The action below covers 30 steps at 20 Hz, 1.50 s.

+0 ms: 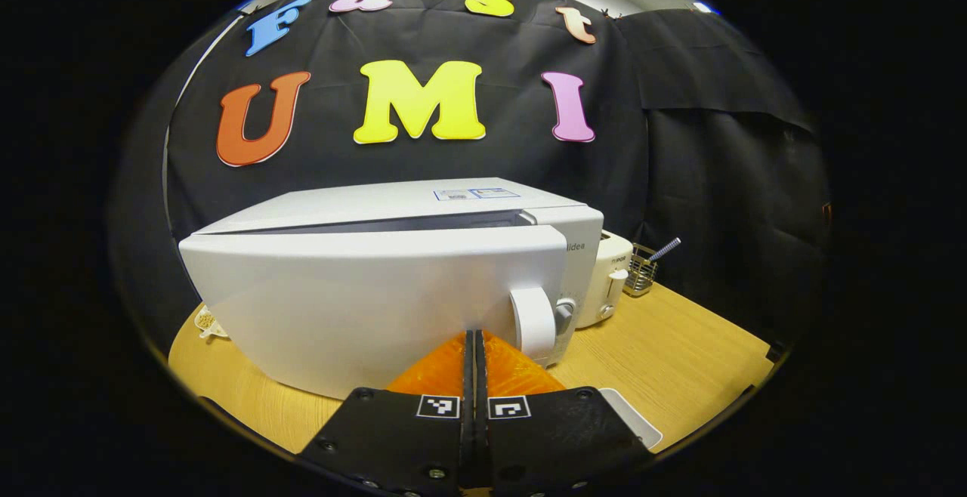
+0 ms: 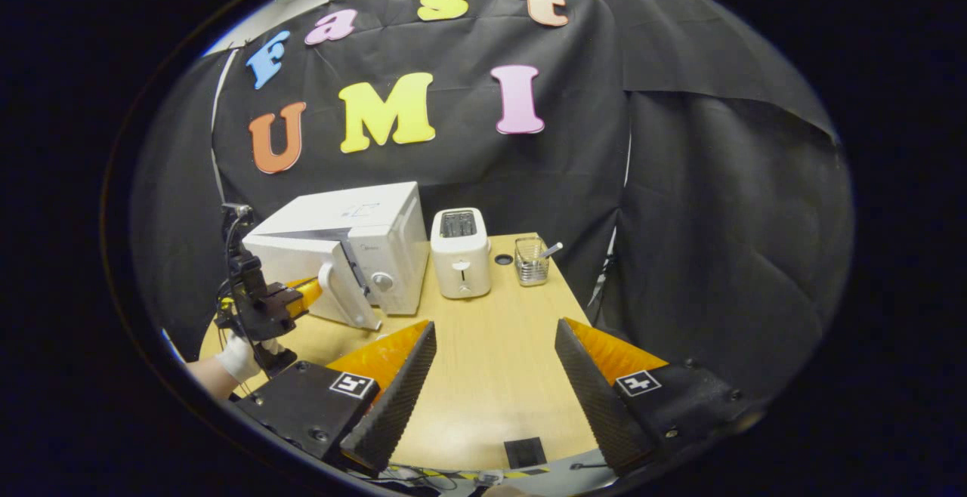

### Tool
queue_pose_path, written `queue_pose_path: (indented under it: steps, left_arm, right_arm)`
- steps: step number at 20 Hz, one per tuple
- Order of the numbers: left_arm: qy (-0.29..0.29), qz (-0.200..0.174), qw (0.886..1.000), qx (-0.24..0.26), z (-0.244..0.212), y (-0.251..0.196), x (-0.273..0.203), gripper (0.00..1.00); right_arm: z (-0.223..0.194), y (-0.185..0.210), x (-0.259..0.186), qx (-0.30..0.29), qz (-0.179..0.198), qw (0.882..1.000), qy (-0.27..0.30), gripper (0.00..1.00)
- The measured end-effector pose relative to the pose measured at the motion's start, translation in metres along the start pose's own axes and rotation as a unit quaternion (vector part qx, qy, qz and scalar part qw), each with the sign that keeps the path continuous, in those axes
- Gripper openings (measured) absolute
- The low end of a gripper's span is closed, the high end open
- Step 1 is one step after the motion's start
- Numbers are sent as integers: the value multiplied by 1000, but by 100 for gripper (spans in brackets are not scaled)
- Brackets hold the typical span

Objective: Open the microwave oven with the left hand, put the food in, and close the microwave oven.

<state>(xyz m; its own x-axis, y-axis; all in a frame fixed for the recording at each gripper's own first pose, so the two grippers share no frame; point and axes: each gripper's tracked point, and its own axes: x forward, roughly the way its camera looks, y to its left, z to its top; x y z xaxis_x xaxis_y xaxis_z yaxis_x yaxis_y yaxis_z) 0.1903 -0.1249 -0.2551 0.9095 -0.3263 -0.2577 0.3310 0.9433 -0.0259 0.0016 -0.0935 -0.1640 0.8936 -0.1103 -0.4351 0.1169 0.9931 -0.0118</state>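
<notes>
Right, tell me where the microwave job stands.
Done: the microwave door stands ajar, with a dark gap along its top edge. In hand: the left tongs, shut on nothing, point at the door's outer face beside its handle; whether they are opening or closing it, I cannot tell. Left: the right tongs are open and empty and the oven's inside is hidden, so the food is unconfirmed. The door must end shut.

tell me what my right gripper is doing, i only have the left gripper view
observer: The right gripper is open and empty, above the table.
operator: how does the door look from there
observer: The microwave door stands ajar at an angle, with the left gripper at its outer face.
operator: anything between toaster and basket
observer: A round dark hole in the table, between the toaster and the wire basket.
</notes>
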Motion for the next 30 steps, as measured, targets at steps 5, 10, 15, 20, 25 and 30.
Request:
queue_pose_path:
  steps: [5, 10, 15, 20, 25, 30]
  left_arm:
    - [-3, 7, 1000, -1, 6, 2, 19, 0]
    - [-8, 15, 1000, -16, 10, 6, 27, 0]
    - [-10, 17, 1000, -13, 9, 7, 30, 0]
    - [1, 28, 1000, -12, 7, 5, 38, 0]
    - [1, 38, 999, -9, 10, 10, 31, 0]
    - [-11, 61, 998, 3, 31, 12, -8, 9]
  right_arm:
    - [6, -6, 9, 1, -1, 1000, 2, 100]
    - [6, -7, 16, -1, 2, 1000, 6, 100]
    - [3, -8, 21, 4, 4, 1000, 13, 100]
    - [2, -7, 20, 7, 6, 1000, 15, 100]
    - [2, -7, 21, 5, 12, 1000, 13, 100]
    - [15, 7, 26, -8, 43, 999, -4, 100]
